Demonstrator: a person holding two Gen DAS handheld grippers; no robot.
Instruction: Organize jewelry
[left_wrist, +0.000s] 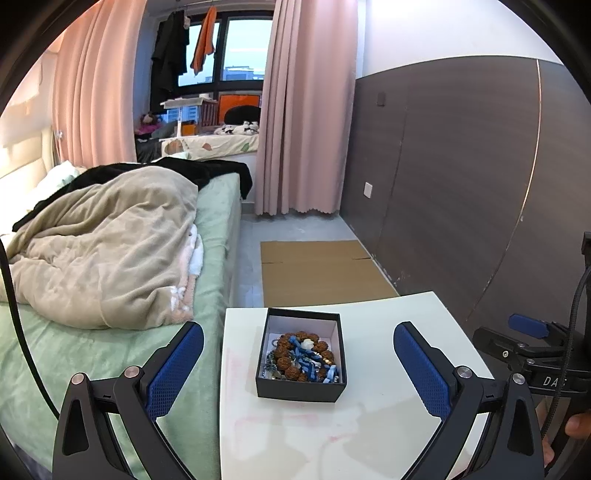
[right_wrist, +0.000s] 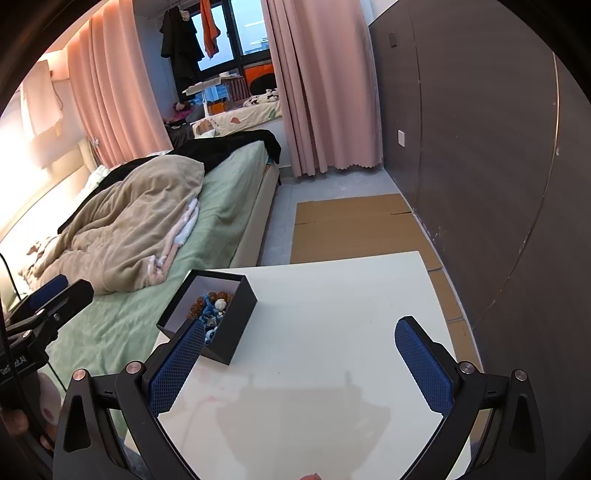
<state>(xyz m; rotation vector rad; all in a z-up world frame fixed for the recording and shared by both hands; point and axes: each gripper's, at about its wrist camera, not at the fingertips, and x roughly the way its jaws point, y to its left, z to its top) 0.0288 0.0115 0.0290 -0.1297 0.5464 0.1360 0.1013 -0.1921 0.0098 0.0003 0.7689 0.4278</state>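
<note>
A white counter (left_wrist: 369, 424) stands beside a bed with a green sheet (left_wrist: 74, 350) and a rumpled beige blanket (left_wrist: 110, 240). On the counter sits an open black box (left_wrist: 301, 384) with a pale lining, placed toward the counter's bed-side edge. Inside it lies a tangled heap of jewelry (left_wrist: 303, 356): brown bead strands, blue pieces, one white bead near the top of the pile, and some small metallic items that cannot be told apart. All jewelry visible is within the box; the counter surface around it carries only faint pinkish marks.

Left tongs (left_wrist: 299, 373): spread wide, blue-padded fingers (left_wrist: 173, 373) either side of the box in the left wrist view and drawn back from it, gripping nothing.

Right tongs (right_wrist: 301, 365): likewise spread wide and empty, over bare counter to the right of the box. In the right wrist view the left finger's tip overlaps the box's near corner; contact cannot be determined.

Each tool appears at the margin of the other's view, with part of the holding hand (left_wrist: 576, 424) visible.

Surroundings: flattened cardboard (left_wrist: 317, 269) on the floor beyond the counter, dark wood-grain wall panelling (left_wrist: 461, 166) on the right, pink curtains (left_wrist: 303, 110) framing a window.
</note>
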